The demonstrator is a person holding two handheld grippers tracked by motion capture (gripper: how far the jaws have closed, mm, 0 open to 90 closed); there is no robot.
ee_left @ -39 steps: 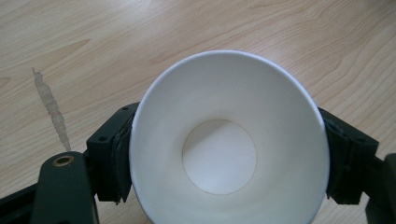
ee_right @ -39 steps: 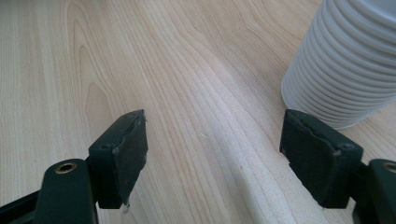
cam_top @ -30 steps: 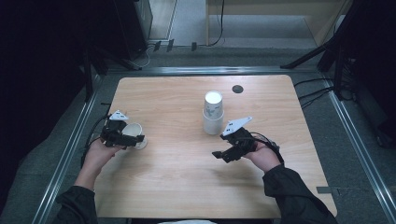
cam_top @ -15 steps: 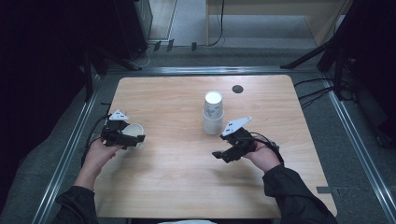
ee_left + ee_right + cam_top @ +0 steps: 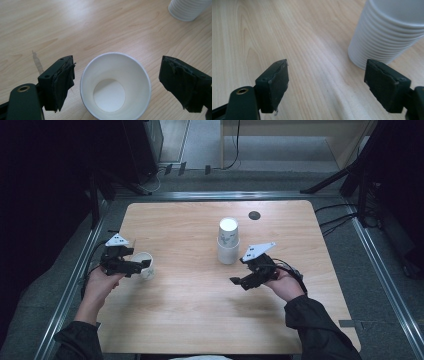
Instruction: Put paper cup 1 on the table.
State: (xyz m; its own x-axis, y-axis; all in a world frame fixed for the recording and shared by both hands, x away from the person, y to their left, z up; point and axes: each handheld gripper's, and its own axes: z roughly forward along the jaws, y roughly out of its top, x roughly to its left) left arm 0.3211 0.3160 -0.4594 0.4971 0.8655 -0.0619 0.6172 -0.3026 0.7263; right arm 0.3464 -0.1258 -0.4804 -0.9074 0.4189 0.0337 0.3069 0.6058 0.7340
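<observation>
The worktop (image 5: 200, 320) is pale wood-grain, smooth with a soft sheen. The single cup (image 5: 115, 85) at lower centre looks like matt white paper, smooth inside. The cup stack (image 5: 387, 32) at upper right is white and ribbed, perhaps plastic. Matt black fingers (image 5: 61, 82) carry rough, frayed rubbery pads.

No readable text, label, brand or number anywhere.
</observation>
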